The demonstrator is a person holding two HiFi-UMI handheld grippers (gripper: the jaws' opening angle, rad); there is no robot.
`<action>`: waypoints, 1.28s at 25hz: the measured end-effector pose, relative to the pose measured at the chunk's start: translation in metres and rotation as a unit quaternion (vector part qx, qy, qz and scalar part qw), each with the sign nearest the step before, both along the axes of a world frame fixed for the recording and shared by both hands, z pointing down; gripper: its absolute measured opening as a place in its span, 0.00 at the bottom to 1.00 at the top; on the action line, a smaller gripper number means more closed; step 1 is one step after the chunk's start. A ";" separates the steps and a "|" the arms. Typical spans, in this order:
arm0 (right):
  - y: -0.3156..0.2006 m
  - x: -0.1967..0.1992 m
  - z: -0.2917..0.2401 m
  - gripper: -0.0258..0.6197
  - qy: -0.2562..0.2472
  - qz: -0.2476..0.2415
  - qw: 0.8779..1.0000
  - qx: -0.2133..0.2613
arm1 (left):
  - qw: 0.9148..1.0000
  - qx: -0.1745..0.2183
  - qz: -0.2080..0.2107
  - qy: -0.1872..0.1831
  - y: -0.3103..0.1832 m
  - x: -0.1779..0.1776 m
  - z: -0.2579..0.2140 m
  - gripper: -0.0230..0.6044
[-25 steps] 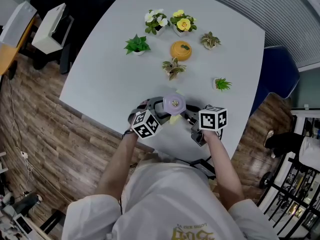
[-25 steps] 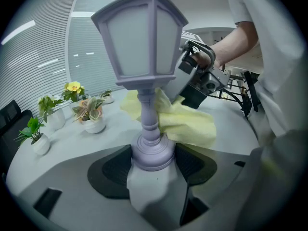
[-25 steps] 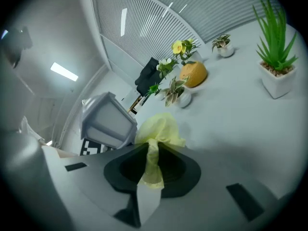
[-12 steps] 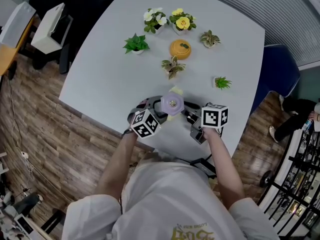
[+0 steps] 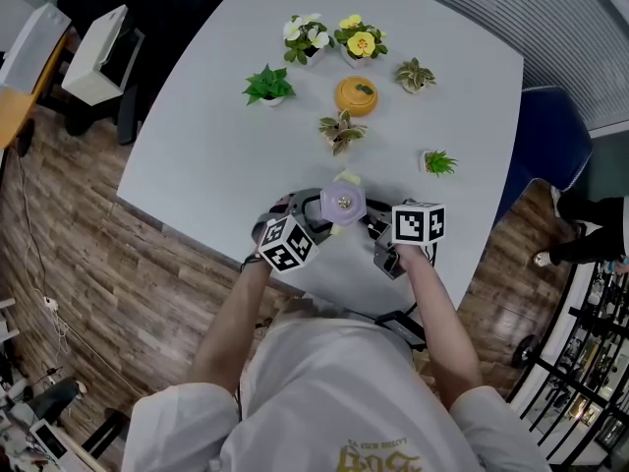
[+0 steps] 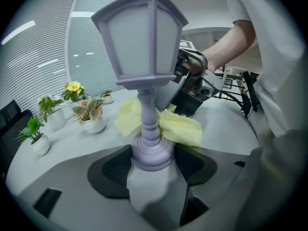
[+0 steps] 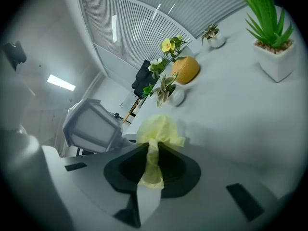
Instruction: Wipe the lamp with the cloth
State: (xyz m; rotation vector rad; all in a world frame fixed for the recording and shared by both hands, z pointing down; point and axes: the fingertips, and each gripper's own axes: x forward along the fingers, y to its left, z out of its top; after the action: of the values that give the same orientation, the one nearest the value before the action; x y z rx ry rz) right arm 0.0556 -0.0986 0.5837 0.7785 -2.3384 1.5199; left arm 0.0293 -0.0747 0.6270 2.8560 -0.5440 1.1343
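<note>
Fingers (image 6: 113,170) of the left gripper (image 6: 153,163) are clenched on the round base of the lilac lamp (image 6: 144,47), holding it upright. The fingers (image 7: 179,170) of the right gripper (image 7: 153,172) are pinched on a twisted tail of the yellow cloth (image 7: 156,129). Both grippers meet over the near edge of the pale grey surface (image 5: 206,146), the left one's marker cube just beside the lamp's lantern head in the head view. In the left gripper view, the cloth's bunched end lies against the far side of the lamp's slim stem, just above the base, and spreads out to both sides of it. Whether the base rests on the surface cannot be told. Farther back, well apart from the grippers, an orange pot (image 5: 356,96) sits among small potted plants. A leafy green one (image 5: 268,87) is at its left, a variegated one (image 5: 341,131) just in front, and a yellow-flowered one (image 5: 360,42) behind. A spiky green one (image 5: 438,162) stands alone near the right edge.
</note>
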 end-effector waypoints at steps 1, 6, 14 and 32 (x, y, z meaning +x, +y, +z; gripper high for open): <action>0.000 0.000 0.001 0.15 0.002 0.000 1.000 -0.002 | 1.000 0.000 0.000 0.000 0.000 0.000 0.000 0.51; 0.004 -0.003 -0.008 0.15 -0.013 -0.015 1.000 0.006 | 1.000 0.000 0.000 0.000 0.000 0.000 0.000 0.51; 0.003 -0.006 -0.031 0.15 -0.072 -0.023 0.997 0.024 | 1.000 0.000 0.000 0.000 0.000 -0.001 0.000 0.51; -0.014 -0.005 0.007 0.15 0.009 -0.009 1.000 0.025 | 1.000 0.000 0.001 0.000 0.000 0.000 -0.001 0.51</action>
State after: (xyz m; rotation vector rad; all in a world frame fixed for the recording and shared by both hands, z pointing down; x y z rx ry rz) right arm 0.0506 -0.1122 0.5909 0.7780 -2.3714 1.4470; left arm 0.0291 -0.0742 0.6263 2.8568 -0.5416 1.1343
